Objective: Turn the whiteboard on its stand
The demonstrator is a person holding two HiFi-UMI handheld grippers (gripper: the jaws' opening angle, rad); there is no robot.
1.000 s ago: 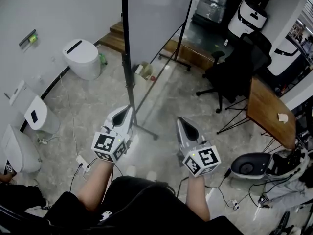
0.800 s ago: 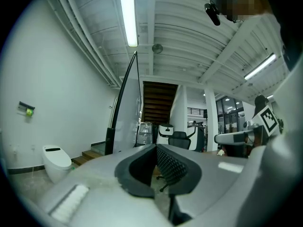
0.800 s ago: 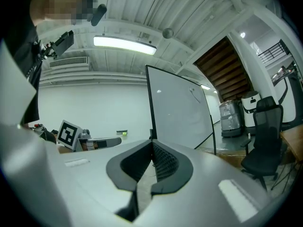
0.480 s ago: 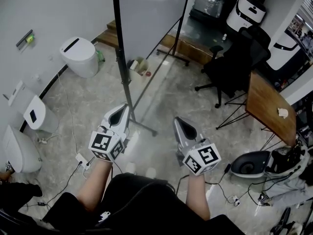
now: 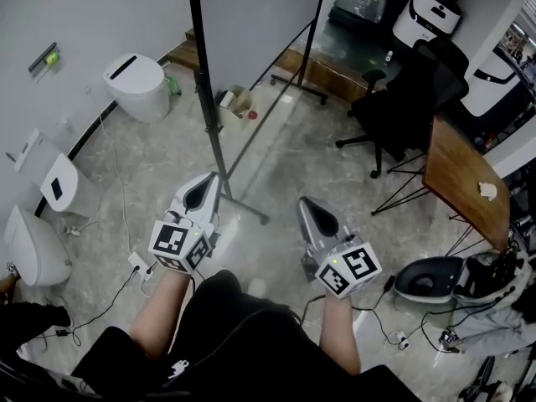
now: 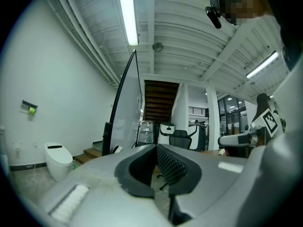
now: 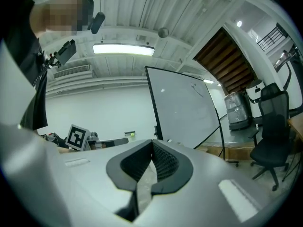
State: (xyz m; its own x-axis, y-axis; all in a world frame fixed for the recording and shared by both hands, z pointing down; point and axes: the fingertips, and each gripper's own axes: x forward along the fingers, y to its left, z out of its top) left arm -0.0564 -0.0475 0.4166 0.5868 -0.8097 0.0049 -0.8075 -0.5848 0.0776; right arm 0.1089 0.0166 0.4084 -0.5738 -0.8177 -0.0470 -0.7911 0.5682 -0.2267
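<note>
The whiteboard (image 5: 251,15) stands ahead of me on its black stand (image 5: 207,115), whose foot bar (image 5: 243,212) reaches the floor between my grippers. My left gripper (image 5: 203,187) is shut and empty, just left of the stand's pole and apart from it. My right gripper (image 5: 308,206) is also shut and holds nothing, well to the right of the pole. In the left gripper view the whiteboard (image 6: 127,112) appears nearly edge-on beyond the left gripper (image 6: 155,146). In the right gripper view the whiteboard (image 7: 184,110) shows its white face behind the right gripper (image 7: 152,142).
White toilets (image 5: 134,86) (image 5: 59,191) line the left wall. A black office chair (image 5: 402,115) and a wooden table (image 5: 461,191) stand at the right. A power strip with cables (image 5: 138,266) lies by my left foot. A small bin (image 5: 239,103) sits under the board.
Both grippers have sunk a little and drawn slightly closer to me, still shut. The stand's pole sits a bit further left in the head view.
</note>
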